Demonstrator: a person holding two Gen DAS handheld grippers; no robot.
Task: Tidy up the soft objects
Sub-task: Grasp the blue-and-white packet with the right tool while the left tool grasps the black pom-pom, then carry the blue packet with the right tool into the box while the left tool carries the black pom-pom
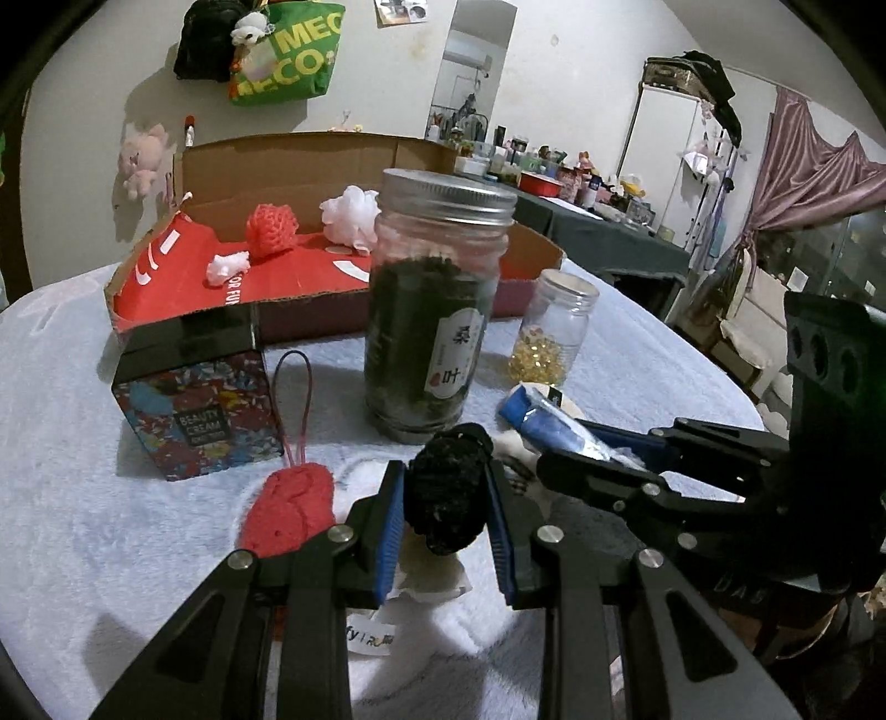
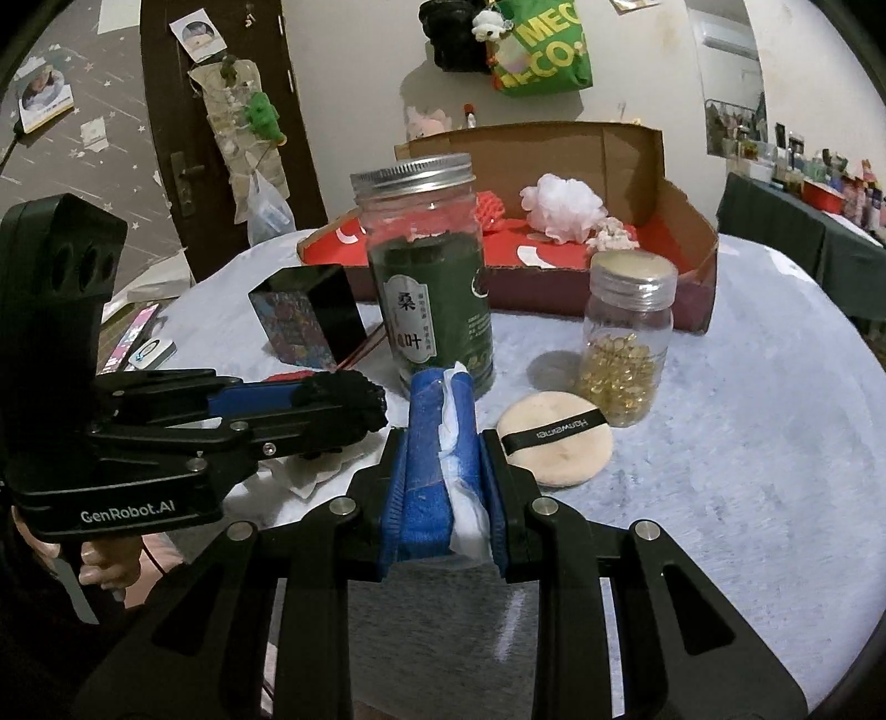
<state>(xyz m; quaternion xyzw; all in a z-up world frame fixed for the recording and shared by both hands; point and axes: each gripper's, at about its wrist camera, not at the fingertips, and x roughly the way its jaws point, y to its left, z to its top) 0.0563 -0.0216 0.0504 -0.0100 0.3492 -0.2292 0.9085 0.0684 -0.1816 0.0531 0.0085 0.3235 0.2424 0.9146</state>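
While two black grippers angle down over a round table [image 2: 775, 443] draped in pale fleece, each one clamps a soft thing. At the left gripper [image 1: 446, 498], blue pads press on a black woolly ball [image 1: 448, 493], lifted clear of the cloth. Beside it, the right gripper [image 2: 443, 487] squeezes a blue cloth roll [image 2: 426, 471] with white tissue tucked along one side.

Two glass jars stand near the middle: a tall jar [image 1: 432, 310] of dark leaves with a white label in Chinese characters, and a small jar [image 2: 626, 343] of golden beads to its right. One box [image 1: 194, 399] at the left reads "BEAUTY CREAM". One red knitted piece [image 1: 290, 509] with a cord loop lies near the left gripper. One round powder puff [image 2: 554, 443], its black band lettered, lies before the small jar.

At the far side, one open cardboard box [image 1: 310, 160] holds three soft things: a red ball [image 1: 271, 230], a white pouf [image 1: 351, 213] and a small white scrap [image 1: 227, 266]. "GenRobot.AI" marks the left gripper's body; a green bag [image 2: 545, 50] hangs on the wall.
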